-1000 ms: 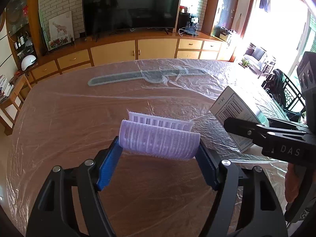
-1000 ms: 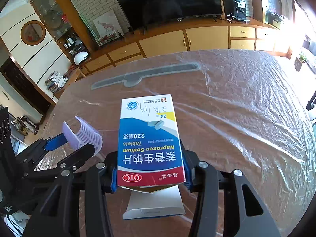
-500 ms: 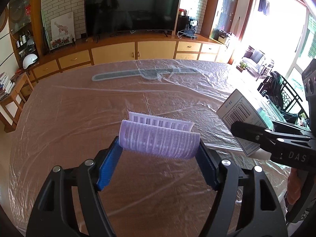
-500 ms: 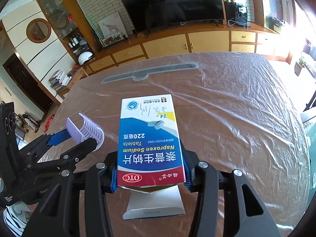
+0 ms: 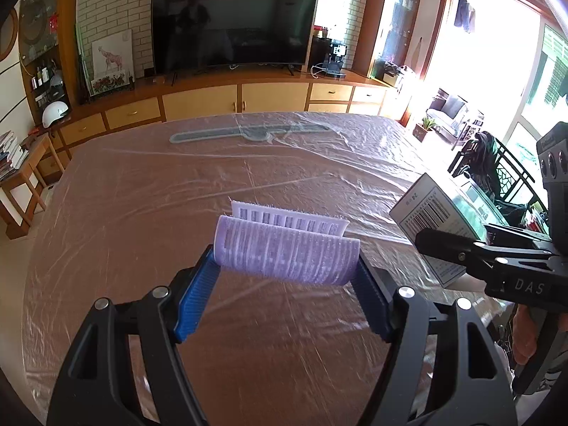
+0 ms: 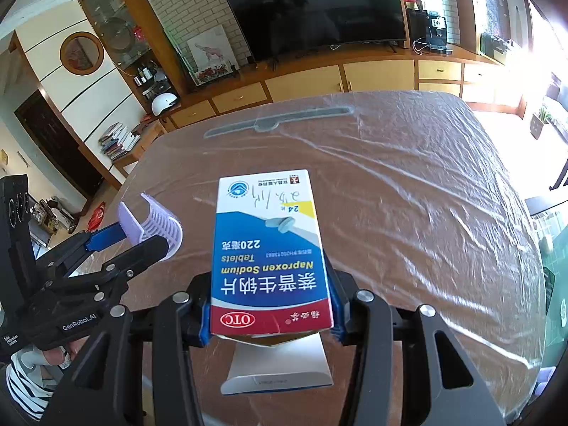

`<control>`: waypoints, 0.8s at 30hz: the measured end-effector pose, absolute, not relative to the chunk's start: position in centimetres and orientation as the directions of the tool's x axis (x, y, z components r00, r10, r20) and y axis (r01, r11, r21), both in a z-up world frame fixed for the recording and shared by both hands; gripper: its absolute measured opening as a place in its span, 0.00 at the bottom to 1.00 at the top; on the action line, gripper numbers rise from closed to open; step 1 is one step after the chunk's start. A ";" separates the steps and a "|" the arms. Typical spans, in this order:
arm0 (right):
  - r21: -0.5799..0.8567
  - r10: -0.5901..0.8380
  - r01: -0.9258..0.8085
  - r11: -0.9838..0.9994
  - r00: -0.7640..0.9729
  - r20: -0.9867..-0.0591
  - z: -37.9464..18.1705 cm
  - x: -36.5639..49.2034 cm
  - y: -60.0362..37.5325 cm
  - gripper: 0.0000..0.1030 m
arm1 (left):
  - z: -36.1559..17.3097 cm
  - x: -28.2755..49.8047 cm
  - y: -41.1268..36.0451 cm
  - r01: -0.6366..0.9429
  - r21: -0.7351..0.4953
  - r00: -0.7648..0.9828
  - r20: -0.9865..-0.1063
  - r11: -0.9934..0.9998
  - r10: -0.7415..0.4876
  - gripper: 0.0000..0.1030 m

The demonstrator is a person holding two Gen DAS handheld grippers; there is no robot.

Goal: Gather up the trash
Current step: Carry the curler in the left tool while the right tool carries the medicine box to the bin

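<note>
- Left gripper (image 5: 287,266) is about half open but clamped on a purple hair roller (image 5: 287,254). The blue pads pinch it end to end, so it sits crosswise betw the tips, clear of the table.
- The roller looks bent open/flattened, w/ a second pale flap behind it. Prob soft, so I'd guess it squishes a bit in the grip.
- Right gripper (image 6: 271,319) is closed fairly narrow on a medicine box (image 6: 268,248), blue/white/red w/ "Naproxen Sodium Tablets" printed on it. Pads grip the long sides near the red end and the rest sticks out fwd over the table.
- The box's end flap is hanging open at the near end, so it reads as an empty carton, i.e. trash.
- Both items are up in the air, side by side. From the left cam the box shows off to the right (image 5: 447,227), and from the right cam the roller shows at left (image 6: 152,227).
- The table (image 6: 426,195) is covered in plastic film. The only other thing I can see is a long grey strip (image 5: 248,131) at the far end, and it seems to be under the film, so prob not trash.
- Progress imo: pickup looks done for these 2 pieces and nothing else loose on the tabletop as far as I can see.
- What's left: dropping both into a bin or bag. No bin in either view, so can't tell where they're headed.
</note>
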State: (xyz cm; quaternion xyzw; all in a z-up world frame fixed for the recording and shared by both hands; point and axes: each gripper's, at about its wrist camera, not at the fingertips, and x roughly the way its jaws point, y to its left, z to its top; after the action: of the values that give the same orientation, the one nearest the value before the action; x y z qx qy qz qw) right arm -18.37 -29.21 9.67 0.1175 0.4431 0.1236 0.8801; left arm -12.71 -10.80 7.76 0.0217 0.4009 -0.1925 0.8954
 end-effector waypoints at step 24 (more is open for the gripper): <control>0.384 0.412 -0.169 0.908 0.525 -0.744 9.4 -29.9 -28.4 0.45 | 7.7 -22.9 -10.0 0.427 -0.128 0.566 -0.734 0.895 -0.375 0.71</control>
State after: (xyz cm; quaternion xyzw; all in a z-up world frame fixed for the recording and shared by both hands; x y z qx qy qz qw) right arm -29.95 -28.41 9.38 0.1331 0.4572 0.1682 0.8631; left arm -22.89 -10.00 7.66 0.0318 0.4068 -0.2265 0.8844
